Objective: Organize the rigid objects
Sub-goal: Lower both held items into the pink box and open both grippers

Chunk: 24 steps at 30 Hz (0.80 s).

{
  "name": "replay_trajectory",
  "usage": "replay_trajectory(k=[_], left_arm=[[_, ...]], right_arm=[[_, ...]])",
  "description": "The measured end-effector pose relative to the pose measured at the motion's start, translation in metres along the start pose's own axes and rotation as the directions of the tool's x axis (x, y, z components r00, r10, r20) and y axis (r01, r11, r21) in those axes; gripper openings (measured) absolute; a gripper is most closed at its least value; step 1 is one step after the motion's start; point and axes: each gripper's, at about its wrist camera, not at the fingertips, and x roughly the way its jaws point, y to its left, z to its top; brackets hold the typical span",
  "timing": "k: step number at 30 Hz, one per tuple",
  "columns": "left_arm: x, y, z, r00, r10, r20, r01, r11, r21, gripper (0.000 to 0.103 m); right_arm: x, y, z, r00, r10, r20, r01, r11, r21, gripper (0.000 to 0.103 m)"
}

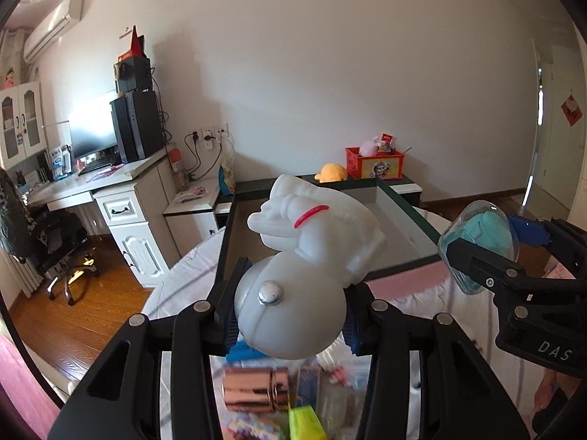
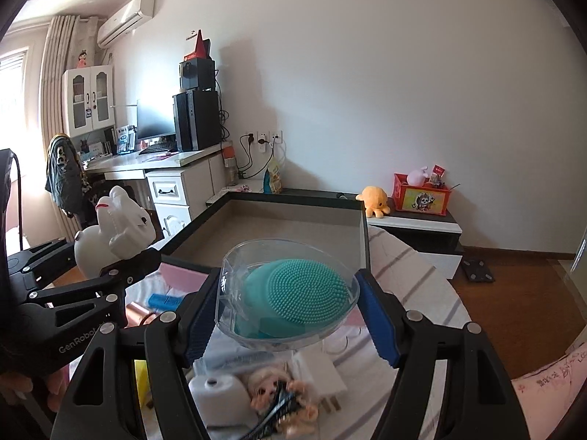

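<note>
My left gripper point(image 1: 293, 293) is shut on the round base of a white rabbit-shaped figurine point(image 1: 315, 227) with a red ring on it, held up in the air. In the right wrist view the figurine point(image 2: 113, 227) shows at the left. My right gripper point(image 2: 290, 293) is shut on a clear plastic case point(image 2: 234, 267) that holds a teal silicone brush point(image 2: 304, 293). The left wrist view has that case point(image 1: 477, 234) at the right. Ahead of both lies an open dark-rimmed box point(image 2: 293, 201) with a bare grey floor.
Loose items lie on the striped sheet below: a rose-gold cylinder point(image 1: 253, 388), a yellow-green piece point(image 1: 304, 421), a blue bar point(image 2: 163, 300), a white plug point(image 2: 319, 374) and a small doll point(image 2: 282, 396). An orange plush point(image 2: 374, 198) and a red bin point(image 2: 422, 194) sit beyond the box.
</note>
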Motion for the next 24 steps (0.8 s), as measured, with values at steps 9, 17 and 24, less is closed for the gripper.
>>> replay_trajectory(k=[9, 17, 24], left_arm=[[0.102, 0.023, 0.032, 0.992, 0.019, -0.128, -0.02, 1.0, -0.007, 0.044], [0.163, 0.029, 0.018, 0.954, -0.01, -0.298, 0.001, 1.0, -0.029, 0.044], [0.153, 0.024, 0.02, 0.96, 0.042, -0.278, -0.044, 0.999, -0.002, 0.073]], right_arm=[[0.103, 0.002, 0.044, 0.991, 0.031, -0.13, -0.034, 0.999, -0.016, 0.072], [0.169, -0.004, 0.034, 0.955, 0.04, -0.295, -0.033, 0.999, 0.028, 0.073], [0.174, -0.006, 0.031, 0.94, 0.003, -0.341, 0.009, 0.999, 0.034, 0.073]])
